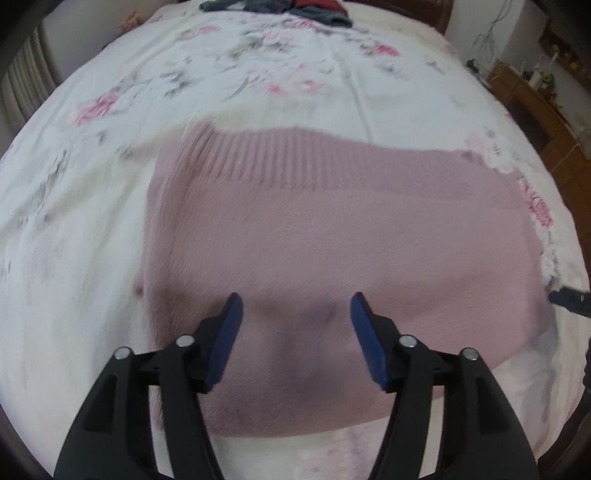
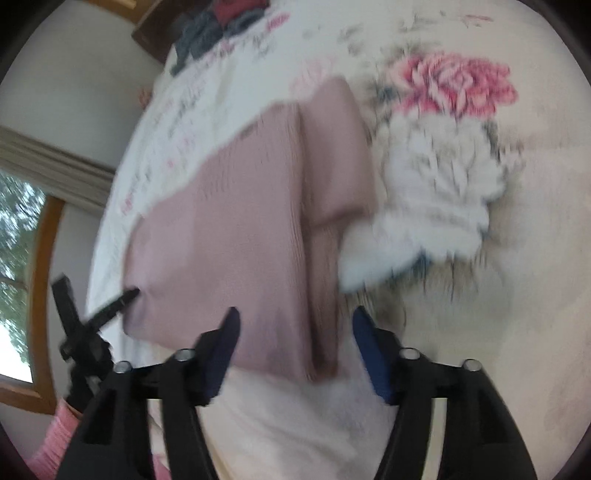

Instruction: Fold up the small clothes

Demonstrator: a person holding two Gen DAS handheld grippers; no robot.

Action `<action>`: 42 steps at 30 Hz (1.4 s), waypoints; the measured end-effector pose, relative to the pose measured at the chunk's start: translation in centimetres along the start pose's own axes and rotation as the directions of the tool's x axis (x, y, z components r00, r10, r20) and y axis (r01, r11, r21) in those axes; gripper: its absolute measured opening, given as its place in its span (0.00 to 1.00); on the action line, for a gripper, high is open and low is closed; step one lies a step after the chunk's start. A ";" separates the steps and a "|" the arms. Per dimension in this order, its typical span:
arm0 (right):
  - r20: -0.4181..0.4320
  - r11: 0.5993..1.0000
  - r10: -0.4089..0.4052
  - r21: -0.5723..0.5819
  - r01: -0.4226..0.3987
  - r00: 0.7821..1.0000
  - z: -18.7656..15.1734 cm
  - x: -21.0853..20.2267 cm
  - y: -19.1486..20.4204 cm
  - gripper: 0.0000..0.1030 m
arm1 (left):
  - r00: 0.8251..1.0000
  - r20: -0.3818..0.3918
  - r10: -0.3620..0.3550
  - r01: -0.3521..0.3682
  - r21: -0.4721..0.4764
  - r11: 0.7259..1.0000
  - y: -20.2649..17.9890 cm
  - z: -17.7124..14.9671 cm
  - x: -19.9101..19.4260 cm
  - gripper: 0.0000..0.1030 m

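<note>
**Floral bed, one folded knit**

A white floral bedsheet (image 1: pixel 258 74) covers the bed; a window (image 2: pixel 18 236) shows in the right wrist view. One pink knit garment (image 1: pixel 314 240) lies folded near the bed's near edge, long axis running left-right, ribbed band toward the far edge. A dark clothes pile (image 1: pixel 280 9) sits at the far edge. Left tool (image 1: pixel 295 306) and right tool (image 2: pixel 295 319) both gape wide, holding nothing.

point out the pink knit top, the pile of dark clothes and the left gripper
pink knit top (image 1: pixel 332 236): left wrist view, middle of the flat knit panel
pile of dark clothes (image 1: pixel 280 9): left wrist view, far bed edge, grey garment
left gripper (image 1: pixel 295 343): left wrist view, midway between open blue-padded fingertips
</note>
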State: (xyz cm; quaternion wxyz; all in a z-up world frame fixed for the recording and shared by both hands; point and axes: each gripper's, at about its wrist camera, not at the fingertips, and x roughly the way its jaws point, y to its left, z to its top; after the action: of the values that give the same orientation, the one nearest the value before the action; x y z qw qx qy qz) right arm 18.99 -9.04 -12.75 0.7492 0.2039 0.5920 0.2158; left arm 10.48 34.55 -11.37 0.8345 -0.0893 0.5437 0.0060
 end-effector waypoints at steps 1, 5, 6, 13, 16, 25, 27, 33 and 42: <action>0.000 1.000 0.017 0.011 -0.017 1.000 0.5 0.1 -0.3 0.63 | 1.000 0.003 -0.009 0.009 0.001 1.000 -0.3 0.3 0.0 0.62; -0.013 0.992 0.087 0.096 -0.085 0.996 2.3 1.6 -2.3 0.64 | 1.000 0.006 -0.019 0.019 0.014 1.000 -1.6 1.5 0.6 0.62; -0.012 0.988 0.105 0.115 -0.103 0.994 2.6 2.0 -2.8 0.64 | 1.000 0.006 -0.018 0.018 0.016 1.000 -1.8 1.8 0.8 0.62; 0.004 0.972 0.168 0.164 -0.167 0.986 3.7 3.9 -4.3 0.61 | 1.000 -0.016 -0.021 0.021 -0.016 1.000 -1.9 2.9 2.6 0.62; 0.001 0.973 0.170 0.158 -0.168 0.985 4.4 4.8 -3.9 0.55 | 0.999 -0.030 -0.023 0.022 -0.029 0.999 -1.6 2.9 3.5 0.62; 0.004 0.974 0.149 0.173 -0.148 0.989 5.1 6.3 -4.1 0.33 | 0.999 -0.035 -0.035 0.034 -0.032 0.999 -1.4 2.8 4.4 0.64; 0.007 0.974 0.148 0.172 -0.147 0.989 5.0 6.2 -4.1 0.33 | 0.999 -0.033 -0.038 0.037 -0.034 0.999 -1.3 2.7 4.4 0.64; 0.008 0.979 0.120 0.163 -0.120 0.993 4.9 6.4 -3.9 0.32 | 0.999 -0.028 -0.037 0.036 -0.025 0.999 -1.3 2.6 4.6 0.65; 0.006 0.982 0.034 0.184 -0.034 0.999 5.6 5.3 -1.1 0.26 | 0.998 -0.022 -0.055 0.054 -0.047 0.997 -1.0 2.6 2.8 0.65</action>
State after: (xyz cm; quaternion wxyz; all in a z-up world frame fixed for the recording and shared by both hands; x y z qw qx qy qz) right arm 25.61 -7.26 -16.38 0.7244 0.2825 0.6047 0.1727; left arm 14.11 33.77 -12.72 0.8258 -0.1233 0.5503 -0.0051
